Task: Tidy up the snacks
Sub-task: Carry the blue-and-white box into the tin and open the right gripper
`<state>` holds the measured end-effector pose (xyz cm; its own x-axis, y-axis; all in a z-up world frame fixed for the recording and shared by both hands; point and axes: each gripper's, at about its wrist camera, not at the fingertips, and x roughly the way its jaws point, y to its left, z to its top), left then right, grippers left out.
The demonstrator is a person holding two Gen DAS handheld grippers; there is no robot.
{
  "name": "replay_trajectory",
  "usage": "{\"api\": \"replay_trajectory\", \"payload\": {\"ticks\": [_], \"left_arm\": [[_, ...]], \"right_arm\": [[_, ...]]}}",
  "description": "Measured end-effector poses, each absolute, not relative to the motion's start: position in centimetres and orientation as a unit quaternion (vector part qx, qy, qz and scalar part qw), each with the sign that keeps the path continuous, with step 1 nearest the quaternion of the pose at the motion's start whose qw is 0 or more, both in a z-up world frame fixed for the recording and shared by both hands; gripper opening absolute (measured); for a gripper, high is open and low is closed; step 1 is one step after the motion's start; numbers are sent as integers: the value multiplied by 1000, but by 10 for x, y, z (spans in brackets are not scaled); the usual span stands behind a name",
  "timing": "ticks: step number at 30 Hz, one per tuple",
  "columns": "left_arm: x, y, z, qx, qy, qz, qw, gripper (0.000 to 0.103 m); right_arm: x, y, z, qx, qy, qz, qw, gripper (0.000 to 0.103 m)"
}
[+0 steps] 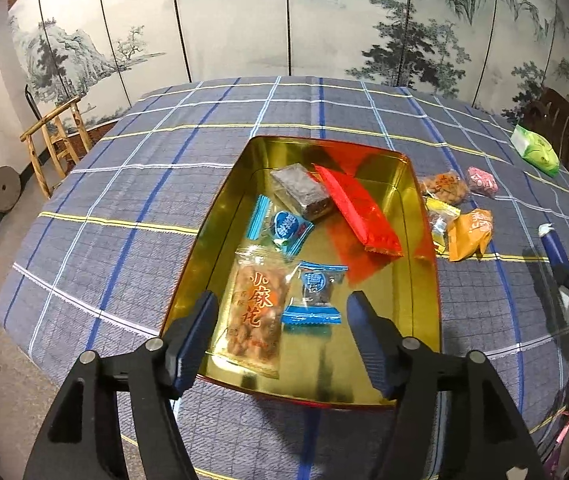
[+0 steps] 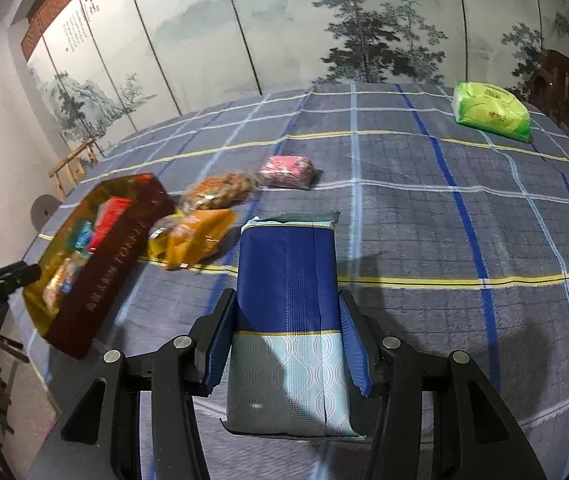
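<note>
Plaid blue tablecloth [image 2: 424, 208] before painted screen [image 2: 284, 20]; left gripper [image 1: 282, 320] wide, empty; right gripper [image 2: 287, 344] clamping blue packet [image 2: 288, 280].

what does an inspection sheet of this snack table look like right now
surface: round table under a blue-grey checked cloth, flat.
job's things: gold tin holds five packets, among them a long red packet. Outside it, beside the tin, lie an orange packet, a clear bag of brown snacks and a pink packet.
clutter: green pack near the far edge.
grippers: left gripper over the tin's near end, jaws apart, nothing between them. right gripper has its jaws closed on a blue packet.
cables: nothing seen.
surroundings: painted landscape screen, wooden chairs.
</note>
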<state>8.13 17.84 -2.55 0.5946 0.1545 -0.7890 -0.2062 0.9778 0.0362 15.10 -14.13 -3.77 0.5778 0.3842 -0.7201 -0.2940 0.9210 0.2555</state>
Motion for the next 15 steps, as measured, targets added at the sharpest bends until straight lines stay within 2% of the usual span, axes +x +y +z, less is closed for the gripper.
{"api": "replay_trajectory", "payload": {"ticks": [6, 10, 15], "left_arm": [[76, 189, -26, -37, 439, 106, 891, 64], [71, 200, -24, -47, 437, 115, 891, 75], [61, 213, -21, -55, 432, 122, 892, 75]], "right_arm": [[142, -117, -14, 55, 403, 224, 885, 50], [138, -95, 3, 56, 394, 249, 883, 50], [136, -63, 23, 58, 384, 285, 876, 50]]}}
